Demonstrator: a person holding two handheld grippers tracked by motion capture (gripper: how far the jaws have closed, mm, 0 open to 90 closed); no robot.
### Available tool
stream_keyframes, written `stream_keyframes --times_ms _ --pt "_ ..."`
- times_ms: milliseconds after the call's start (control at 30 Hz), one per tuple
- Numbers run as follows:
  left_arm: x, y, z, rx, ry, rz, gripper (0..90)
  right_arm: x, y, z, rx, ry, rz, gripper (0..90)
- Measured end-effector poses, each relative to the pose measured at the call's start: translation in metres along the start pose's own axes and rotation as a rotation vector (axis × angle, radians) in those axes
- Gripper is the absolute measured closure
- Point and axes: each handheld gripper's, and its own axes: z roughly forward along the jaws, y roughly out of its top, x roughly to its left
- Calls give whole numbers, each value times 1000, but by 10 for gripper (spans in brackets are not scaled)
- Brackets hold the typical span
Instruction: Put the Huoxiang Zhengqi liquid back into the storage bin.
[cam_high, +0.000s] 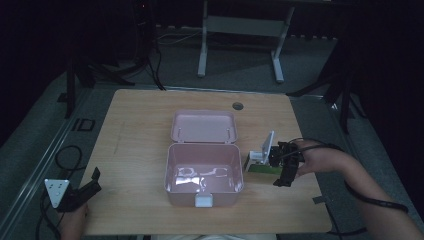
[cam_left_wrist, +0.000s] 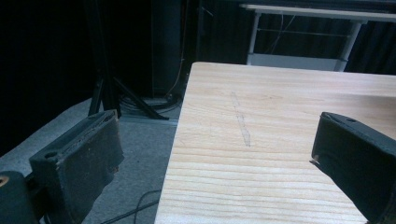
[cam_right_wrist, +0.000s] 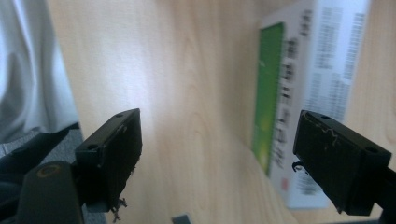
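A pink lunch box (cam_high: 180, 197) stands open in the middle of the wooden table (cam_high: 135, 125), its lid (cam_high: 203, 127) tipped back and its inside bare and shiny. Just right of it lies a green and white carton (cam_high: 260, 169) with a white panel standing up. My right gripper (cam_high: 276, 167) is open beside that carton. In the right gripper view the carton (cam_right_wrist: 303, 70) lies partly behind the right jaw, and bare wood shows in the right gripper's (cam_right_wrist: 224, 140) gap. My left gripper (cam_high: 95, 181) is open at the table's front left corner, over the table's left edge (cam_left_wrist: 219, 140).
A round cable hole (cam_high: 237, 106) sits near the table's far edge. A white-legged frame (cam_high: 202, 50) stands on the floor beyond. Black stand legs and cables (cam_high: 67, 157) lie left of the table. A white latch (cam_high: 203, 201) sticks out of the box's front.
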Motion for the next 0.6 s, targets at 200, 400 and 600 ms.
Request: stream_keyframes --times_ms 200,400,600 --pt "0 0 0 0 -2 1 21 -21 0 -2 27 -14 9 220" --pt "0 0 0 3 -5 6 21 -41 -1 6 56 -15 30 291" --pt "0 0 0 3 -5 7 21 -55 -2 20 60 -3 51 333"
